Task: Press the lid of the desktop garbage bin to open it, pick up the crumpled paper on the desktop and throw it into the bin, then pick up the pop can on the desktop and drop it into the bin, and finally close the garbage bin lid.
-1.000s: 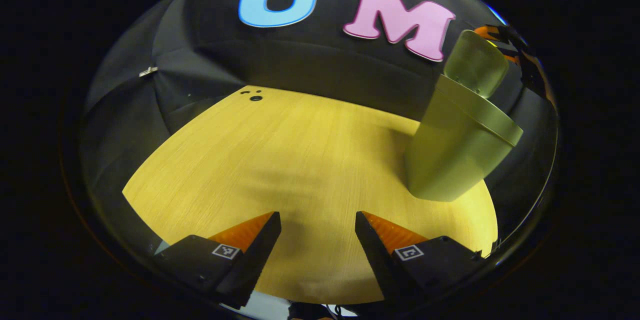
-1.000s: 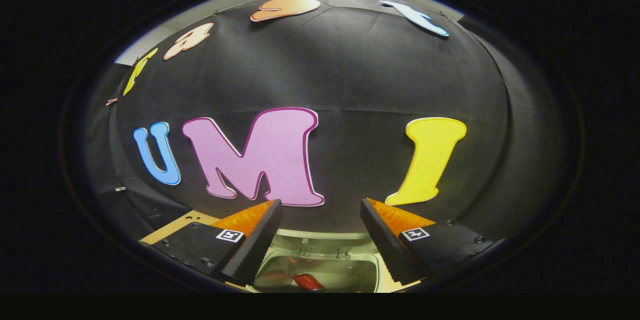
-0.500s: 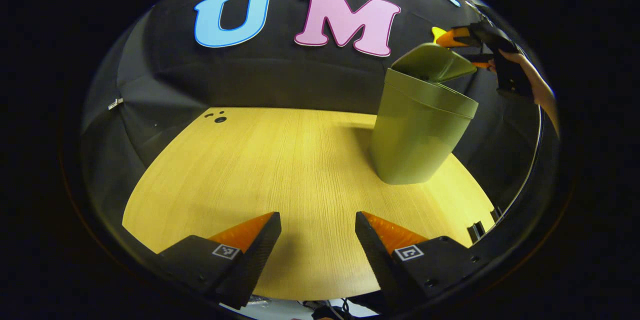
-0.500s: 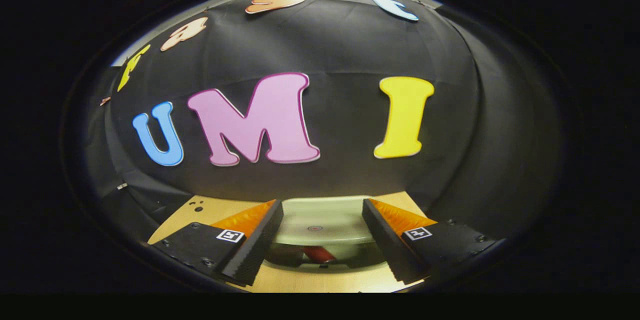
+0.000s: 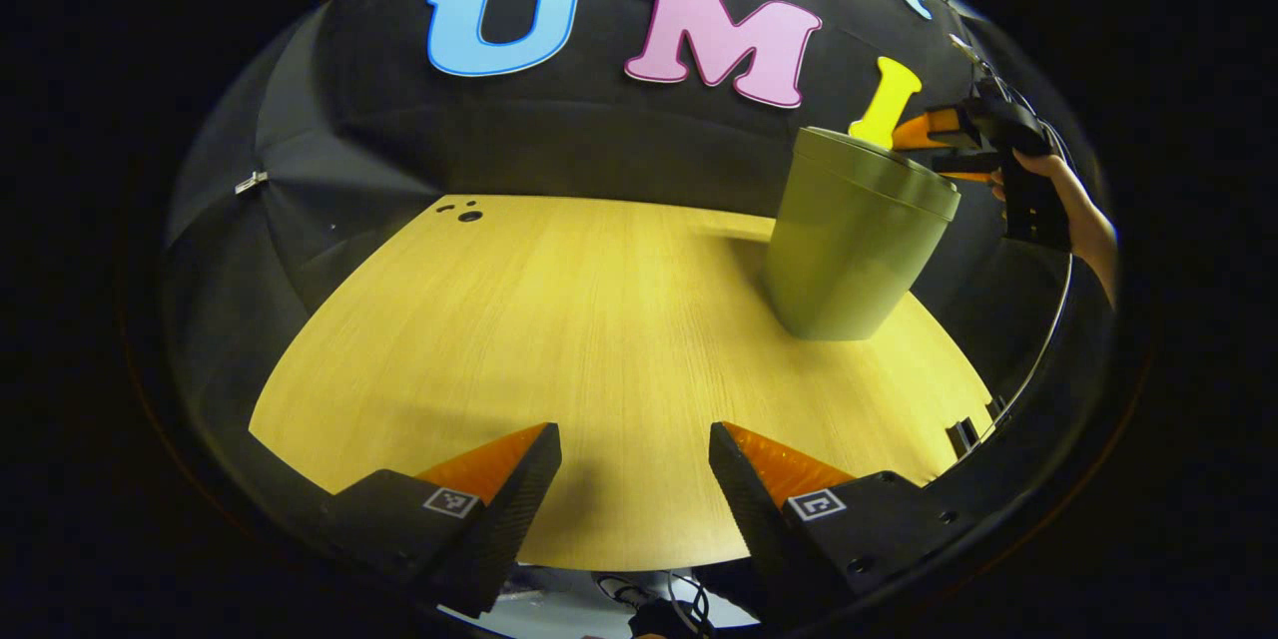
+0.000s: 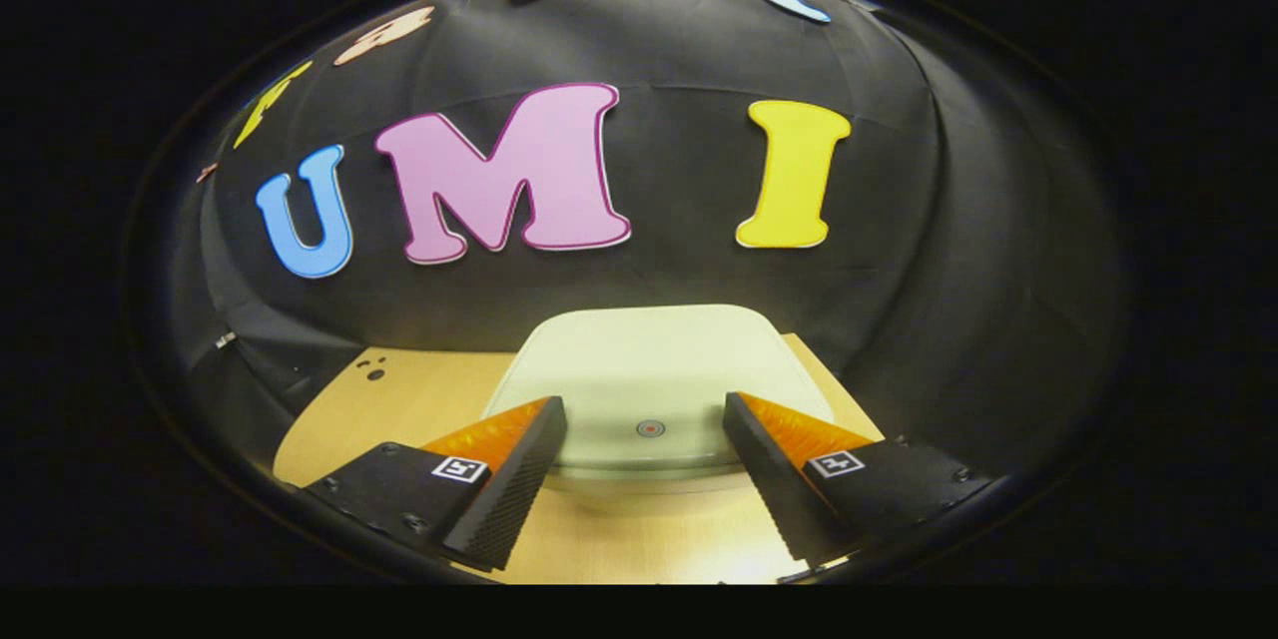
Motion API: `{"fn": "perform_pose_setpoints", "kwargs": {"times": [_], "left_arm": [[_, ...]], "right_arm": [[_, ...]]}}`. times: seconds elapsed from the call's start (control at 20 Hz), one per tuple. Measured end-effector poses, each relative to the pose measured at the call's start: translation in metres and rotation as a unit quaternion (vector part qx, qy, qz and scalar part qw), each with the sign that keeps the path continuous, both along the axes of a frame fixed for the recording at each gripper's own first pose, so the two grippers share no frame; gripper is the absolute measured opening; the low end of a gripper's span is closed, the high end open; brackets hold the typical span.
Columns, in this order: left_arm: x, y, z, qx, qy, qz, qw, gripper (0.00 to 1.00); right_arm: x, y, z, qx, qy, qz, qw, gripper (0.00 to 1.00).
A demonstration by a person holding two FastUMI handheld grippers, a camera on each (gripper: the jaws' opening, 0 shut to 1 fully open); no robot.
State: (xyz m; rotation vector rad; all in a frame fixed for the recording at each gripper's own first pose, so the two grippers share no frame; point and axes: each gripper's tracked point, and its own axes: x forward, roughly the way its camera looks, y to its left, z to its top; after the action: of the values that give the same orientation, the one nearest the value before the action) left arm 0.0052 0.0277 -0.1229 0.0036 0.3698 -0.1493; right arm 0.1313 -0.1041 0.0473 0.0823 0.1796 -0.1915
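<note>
My left gripper [image 5: 635, 479] hangs over the table [image 5: 559, 319], jaws wide, holding nothing. Bin [image 5: 854, 245] stands far right w/ lid [image 6: 654, 374] down flat. Right gripper [image 6: 645, 454] at the lid, jaws apart, empty.

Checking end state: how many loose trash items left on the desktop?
0. The desktop carries the garbage bin, lid down. Items behind the bin could be hidden.

Closed green bin [image 5: 854, 250] on wooden table [image 5: 559, 339], left claw [image 5: 635, 479] open
</note>
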Motion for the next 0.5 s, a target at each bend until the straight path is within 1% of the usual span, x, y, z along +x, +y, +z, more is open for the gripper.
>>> {"fn": "perform_pose_setpoints", "kwargs": {"times": [0.1,0.35,0.5], "left_arm": [[-0.003,0.014,0.003,0.001,-0.006,0.016,1.0,0.96],[-0.01,0.048,0.014,0.005,-0.019,0.052,0.998,0.96],[-0.012,0.065,0.015,0.011,-0.02,0.071,0.997,0.96]], "right_arm": [[0.0,0.0,-0.002,-0.005,0.002,-0.001,1.0,1.0],[0.004,0.0,-0.007,0.02,0.01,0.006,1.0,1.0],[0.001,0.0,-0.008,0.009,-0.002,0.014,1.0,1.0]]}}
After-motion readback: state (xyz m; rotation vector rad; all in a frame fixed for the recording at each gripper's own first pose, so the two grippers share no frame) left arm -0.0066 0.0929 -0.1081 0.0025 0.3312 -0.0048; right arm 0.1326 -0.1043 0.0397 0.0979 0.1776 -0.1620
